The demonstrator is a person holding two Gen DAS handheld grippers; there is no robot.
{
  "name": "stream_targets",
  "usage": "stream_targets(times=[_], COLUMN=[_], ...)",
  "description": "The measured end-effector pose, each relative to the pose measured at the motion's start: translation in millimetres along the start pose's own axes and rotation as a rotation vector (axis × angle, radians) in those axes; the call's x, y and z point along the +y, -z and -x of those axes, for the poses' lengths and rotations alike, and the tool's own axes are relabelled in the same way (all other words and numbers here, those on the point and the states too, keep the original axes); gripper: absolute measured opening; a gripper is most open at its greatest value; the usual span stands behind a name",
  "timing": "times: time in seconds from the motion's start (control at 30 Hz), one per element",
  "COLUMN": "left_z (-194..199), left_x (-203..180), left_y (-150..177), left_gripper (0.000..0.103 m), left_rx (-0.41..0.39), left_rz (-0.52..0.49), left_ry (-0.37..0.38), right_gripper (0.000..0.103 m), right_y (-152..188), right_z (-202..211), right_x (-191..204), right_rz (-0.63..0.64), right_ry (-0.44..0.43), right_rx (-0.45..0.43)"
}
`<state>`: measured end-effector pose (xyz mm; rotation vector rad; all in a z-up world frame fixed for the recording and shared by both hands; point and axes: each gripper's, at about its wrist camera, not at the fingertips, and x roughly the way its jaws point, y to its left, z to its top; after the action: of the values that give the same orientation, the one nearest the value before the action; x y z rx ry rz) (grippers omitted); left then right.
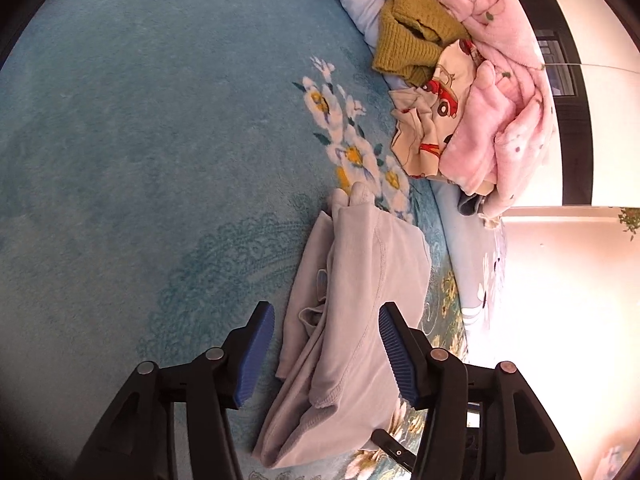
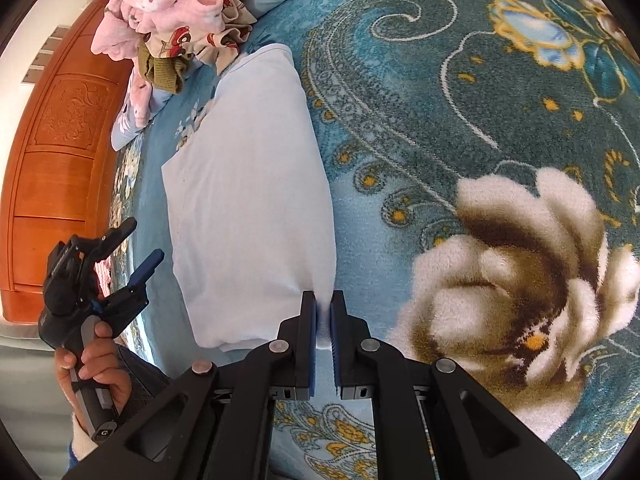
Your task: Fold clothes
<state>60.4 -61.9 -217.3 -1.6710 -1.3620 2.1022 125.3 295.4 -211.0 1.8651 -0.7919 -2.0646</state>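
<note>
Right wrist view: the right gripper pinches the pale blue garment's near corner on the floral blanket; the left gripper gapes beside it, with the heaped clothes pile beyond.

I take the folded garment as my landmark: it lies flat on the blanket. My right gripper sits at its near edge, its 2 fingers pinching that edge. My left gripper hangs off its left side, apart from it, held in the left hand. Beyond its far end lies the pile of clothes, with the knitted piece on the pile's near side. Left of the garment, past the blanket's edge, stands the wooden board
</note>
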Motion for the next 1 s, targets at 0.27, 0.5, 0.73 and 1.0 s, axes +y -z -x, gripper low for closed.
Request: stream_targets(times=[0.27,0.5,0.73,1.0], left_z=[-48,-60,-62,3], left_x=[-15,-28,-35,-46], left_y=[-22,-29,-21,-17], left_gripper=[0.064,0.053,0.019,0.015], left_rx=[0.108,0.1,0.065,-0.088], left_rz=[-0.097,-0.122,-0.178,-0.18], left_ry=[-0.147,-0.096,-0.14,-0.061], right_gripper=[0.007,0.008,0.008,0.007], right_y=[-3,-3,-4,-32], right_z=[-7,-10,-8,19], right_x=[-6,-12,-13,18], right_rz=[-0.004,-0.05,-0.056,0.025], right_ry=[-0.011,-0.027,-0.027,-0.066], right_rx=[0.04,0.056,0.061,0.016])
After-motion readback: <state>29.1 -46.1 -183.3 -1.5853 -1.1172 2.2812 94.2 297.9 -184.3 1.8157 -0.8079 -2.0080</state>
